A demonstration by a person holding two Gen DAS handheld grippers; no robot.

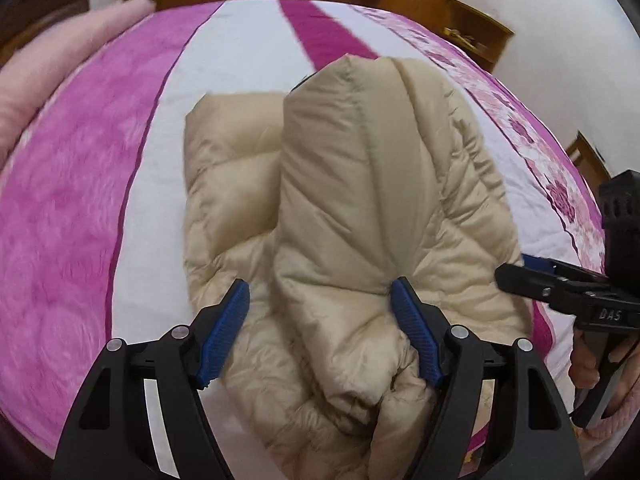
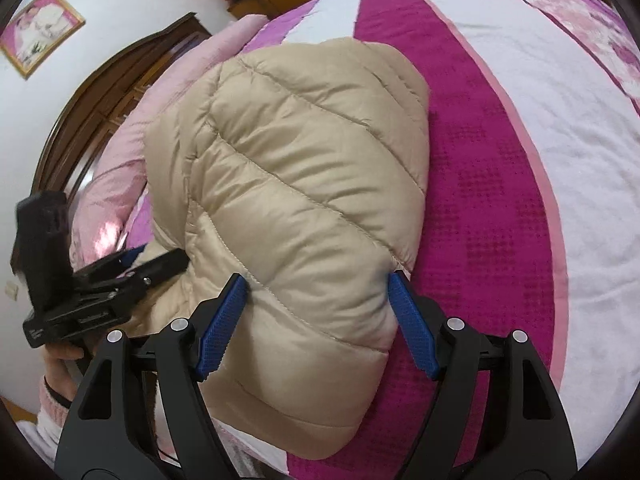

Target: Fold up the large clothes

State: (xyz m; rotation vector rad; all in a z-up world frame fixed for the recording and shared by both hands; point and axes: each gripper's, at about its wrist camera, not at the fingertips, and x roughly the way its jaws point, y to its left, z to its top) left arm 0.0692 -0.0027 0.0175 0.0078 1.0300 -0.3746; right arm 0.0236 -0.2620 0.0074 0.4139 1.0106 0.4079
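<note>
At the upper left of the right wrist view, a framed pink picture [image 2: 40, 30] hangs on the white wall beside a dark wooden headboard [image 2: 100, 92]. Mid-frame, the beige quilted puffer jacket [image 2: 304, 184] lies folded on the magenta-and-white striped bedspread [image 2: 520, 160]. The left gripper [image 1: 320, 328] and the right gripper [image 2: 318, 320] both gape around its padding.

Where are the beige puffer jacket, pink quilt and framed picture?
beige puffer jacket [image 2: 304, 176]: right wrist view, quilted top panel.
pink quilt [image 1: 68, 64]: left wrist view, folded edge at upper left.
framed picture [image 2: 40, 32]: right wrist view, picture's centre.
</note>
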